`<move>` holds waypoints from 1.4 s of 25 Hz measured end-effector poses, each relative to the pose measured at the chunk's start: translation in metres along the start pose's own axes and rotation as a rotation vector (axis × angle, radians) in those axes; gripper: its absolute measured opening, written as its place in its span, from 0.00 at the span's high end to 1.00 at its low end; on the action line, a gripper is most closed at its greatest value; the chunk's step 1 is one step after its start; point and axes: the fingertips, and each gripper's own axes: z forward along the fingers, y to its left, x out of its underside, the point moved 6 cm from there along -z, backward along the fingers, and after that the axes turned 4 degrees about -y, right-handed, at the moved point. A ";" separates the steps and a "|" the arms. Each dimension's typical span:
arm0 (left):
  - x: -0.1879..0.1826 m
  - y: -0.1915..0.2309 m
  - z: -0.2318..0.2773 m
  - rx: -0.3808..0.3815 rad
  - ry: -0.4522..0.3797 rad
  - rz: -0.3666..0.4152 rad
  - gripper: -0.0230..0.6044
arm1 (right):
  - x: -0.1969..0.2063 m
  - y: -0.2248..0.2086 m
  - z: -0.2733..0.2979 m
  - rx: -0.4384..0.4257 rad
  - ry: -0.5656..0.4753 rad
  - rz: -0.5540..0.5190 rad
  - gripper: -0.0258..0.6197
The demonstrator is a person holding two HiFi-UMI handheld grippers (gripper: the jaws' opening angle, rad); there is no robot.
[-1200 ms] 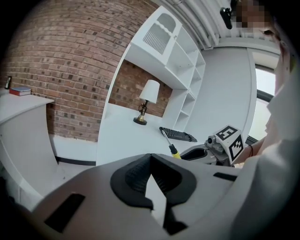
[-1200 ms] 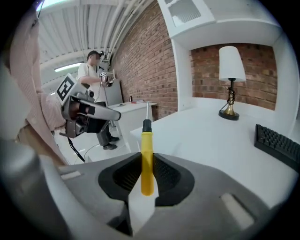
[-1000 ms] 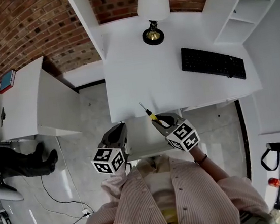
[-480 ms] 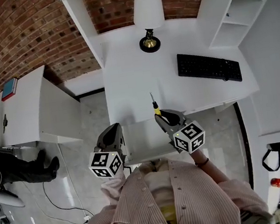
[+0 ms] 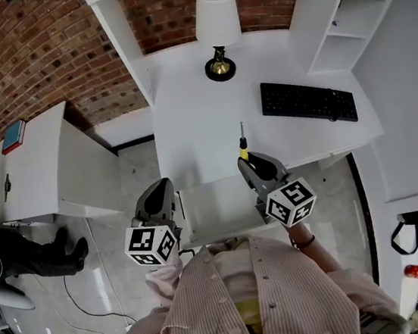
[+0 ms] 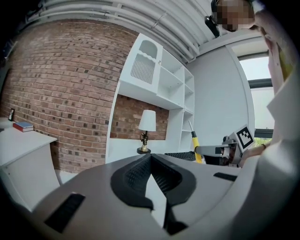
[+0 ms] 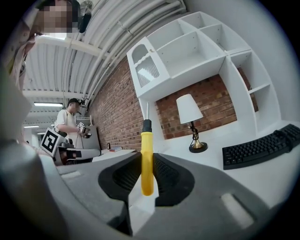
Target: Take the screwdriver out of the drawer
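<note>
My right gripper (image 5: 257,165) is shut on the screwdriver (image 5: 243,150), a yellow handle with a thin metal shaft that points away from me over the white desk's front edge. In the right gripper view the handle (image 7: 146,140) stands upright between the pads of that gripper (image 7: 148,161). The drawer (image 5: 213,209) hangs open below the desk front, between my two hands. My left gripper (image 5: 157,197) hovers at the drawer's left side, jaws together with nothing in them (image 6: 151,157). The left gripper view also shows the screwdriver (image 6: 194,146) off to the right.
On the white desk (image 5: 195,118) stand a lamp (image 5: 215,24) at the back and a black keyboard (image 5: 307,101) to the right. White shelves (image 5: 339,27) rise at the right. A white side cabinet (image 5: 40,158) with a book (image 5: 12,136) is at the left.
Both grippers have risen. The screwdriver has come up out of the drawer area with the right gripper and its shaft has swung from leaning left to pointing straight over the desk edge.
</note>
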 end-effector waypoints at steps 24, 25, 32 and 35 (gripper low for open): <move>-0.026 0.013 -0.012 -0.064 -0.078 0.045 0.97 | -0.032 -0.016 -0.018 0.113 -0.096 -0.036 0.84; -0.026 0.013 -0.012 -0.064 -0.078 0.045 0.97 | -0.032 -0.016 -0.018 0.116 -0.095 -0.036 0.84; -0.025 0.011 -0.011 -0.064 -0.070 0.045 0.97 | -0.033 -0.019 -0.021 0.128 -0.094 -0.038 0.84; -0.024 0.011 -0.013 -0.065 -0.069 0.040 0.97 | -0.032 -0.018 -0.023 0.131 -0.090 -0.038 0.84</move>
